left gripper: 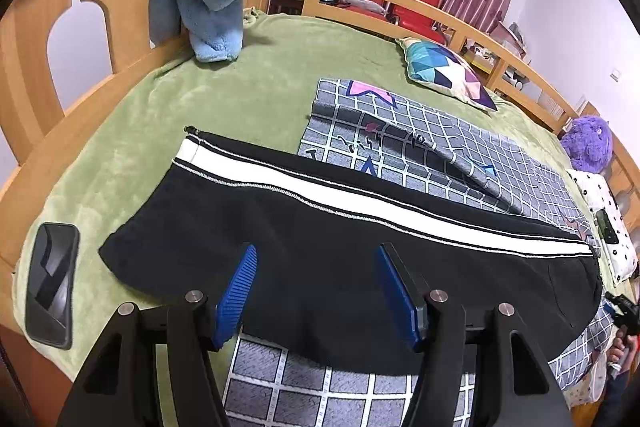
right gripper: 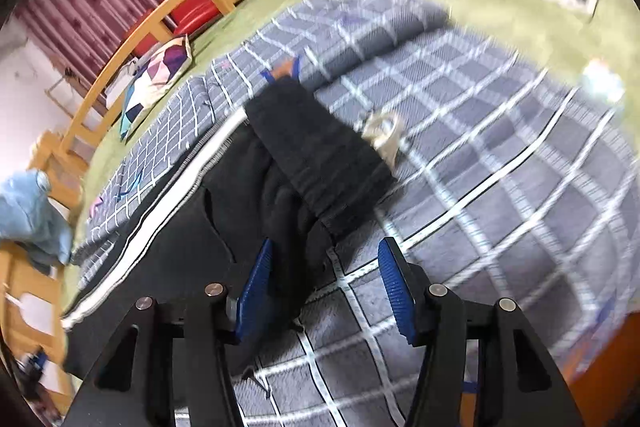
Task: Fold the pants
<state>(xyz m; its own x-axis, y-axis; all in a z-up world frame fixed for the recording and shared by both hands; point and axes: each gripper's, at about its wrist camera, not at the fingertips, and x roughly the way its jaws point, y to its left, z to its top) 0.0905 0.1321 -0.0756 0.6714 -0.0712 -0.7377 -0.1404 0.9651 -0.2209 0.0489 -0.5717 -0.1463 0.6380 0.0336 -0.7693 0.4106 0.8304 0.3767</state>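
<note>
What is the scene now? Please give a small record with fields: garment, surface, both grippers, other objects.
garment: black pants with a white side stripe, lying flat and lengthwise
surface: grey checked blanket on a green bed cover
left gripper: jaws open, above the pants
right gripper: jaws open, at the waistband end; view blurred
other objects: phone, patterned cushion

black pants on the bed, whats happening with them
A person with two handheld grippers is folding black pants with a white side stripe, laid flat on a grey grid-patterned blanket. The left gripper hovers open over a leg. The right gripper is open near the waistband, holding nothing.
</note>
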